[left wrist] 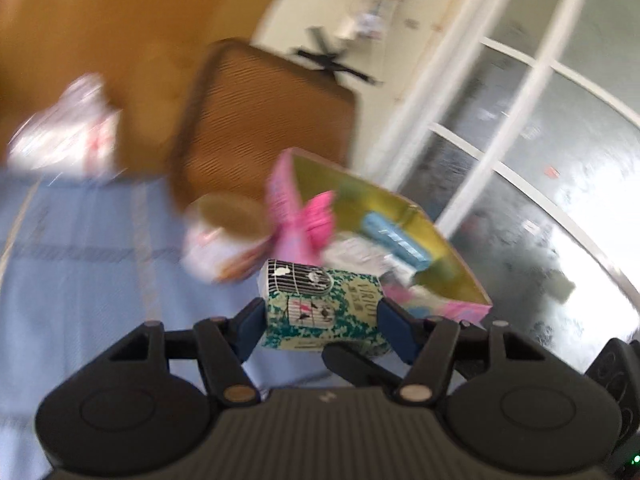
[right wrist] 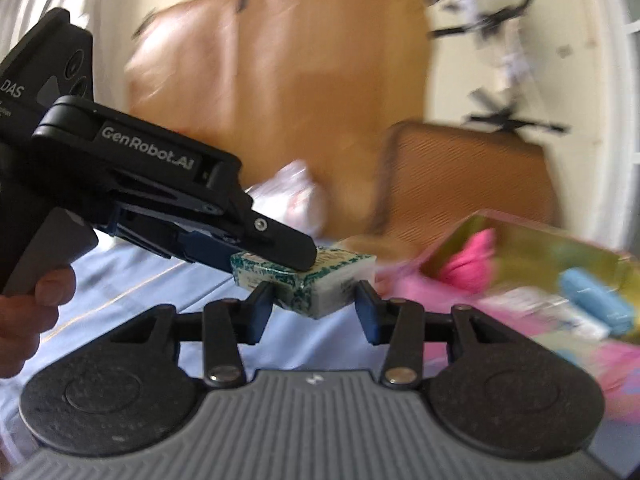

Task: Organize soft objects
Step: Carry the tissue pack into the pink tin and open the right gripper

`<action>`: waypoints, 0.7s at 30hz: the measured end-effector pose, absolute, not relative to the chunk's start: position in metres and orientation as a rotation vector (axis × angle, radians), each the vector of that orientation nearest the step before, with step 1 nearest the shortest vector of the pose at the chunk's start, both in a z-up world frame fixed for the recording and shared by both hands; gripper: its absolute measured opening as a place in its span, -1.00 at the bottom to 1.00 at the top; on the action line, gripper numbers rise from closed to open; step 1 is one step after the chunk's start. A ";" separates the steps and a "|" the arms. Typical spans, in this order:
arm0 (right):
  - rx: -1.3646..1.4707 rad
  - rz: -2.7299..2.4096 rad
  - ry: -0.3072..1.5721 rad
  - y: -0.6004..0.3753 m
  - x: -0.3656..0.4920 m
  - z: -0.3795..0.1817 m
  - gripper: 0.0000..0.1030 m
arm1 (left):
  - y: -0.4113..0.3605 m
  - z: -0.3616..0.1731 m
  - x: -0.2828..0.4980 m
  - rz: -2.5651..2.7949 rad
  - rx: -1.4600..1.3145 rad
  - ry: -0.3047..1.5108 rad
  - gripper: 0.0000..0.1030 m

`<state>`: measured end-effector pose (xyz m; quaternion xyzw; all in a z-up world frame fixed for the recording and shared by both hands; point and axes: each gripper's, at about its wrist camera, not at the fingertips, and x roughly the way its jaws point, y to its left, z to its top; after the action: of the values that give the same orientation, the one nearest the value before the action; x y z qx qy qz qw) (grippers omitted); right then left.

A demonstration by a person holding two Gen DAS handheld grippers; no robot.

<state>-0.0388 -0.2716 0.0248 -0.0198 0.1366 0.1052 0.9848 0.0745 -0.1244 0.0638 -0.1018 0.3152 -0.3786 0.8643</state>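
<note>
- Green-and-white printed paper wrapped the small tissue pack (left wrist: 320,304), which hung in the air above the blue bedsheet (left wrist: 80,264), near the open box (left wrist: 436,248).
- The left gripper (left wrist: 320,316) had its blue pads pressed on the pack's two sides, partly closed and holding it.
- The right gripper (right wrist: 316,300) was also partly closed around the same pack; its left pad touched the pack, while the right pad looked just beside it, so a firm grip could not be confirmed.
- The box already held a pink soft item (left wrist: 316,220), a blue roll (left wrist: 396,240) and some white packets, so part of the sorting looked done.
- Left to do, probably: this pack, a white cup-like item (left wrist: 220,236) and a white bag (left wrist: 68,128) further back.
- The pack's long axis ran roughly sideways between the left gripper's pads, its printed face tilted up toward that camera.
</note>
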 end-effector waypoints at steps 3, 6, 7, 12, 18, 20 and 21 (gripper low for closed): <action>-0.001 0.109 0.233 -0.306 -0.040 0.032 -0.06 | -0.175 0.079 0.084 -0.854 -0.137 0.628 0.20; 0.025 0.015 0.207 -0.337 -0.035 0.035 -0.05 | -0.226 0.088 0.101 -0.883 -0.092 0.623 0.59; 0.027 -0.017 0.202 -0.347 -0.029 0.035 -0.06 | -0.242 0.088 0.108 -0.864 -0.066 0.625 0.77; -0.006 -0.286 0.262 -0.388 0.016 0.018 -0.04 | -0.260 0.073 0.122 -0.740 -0.059 0.666 0.81; 0.116 -0.241 0.231 -0.401 -0.007 0.011 0.05 | -0.226 0.067 0.098 -0.657 -0.037 0.628 0.85; 0.146 -0.205 0.233 -0.395 -0.011 0.010 0.08 | -0.216 0.065 0.091 -0.640 -0.042 0.638 0.86; 0.160 -0.191 0.232 -0.392 -0.015 0.010 0.14 | -0.212 0.064 0.086 -0.630 -0.041 0.638 0.88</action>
<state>-0.0152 -0.3917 0.0104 0.0794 0.1153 -0.0949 0.9856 0.0857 -0.2116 0.0645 -0.0196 0.3086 -0.3044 0.9009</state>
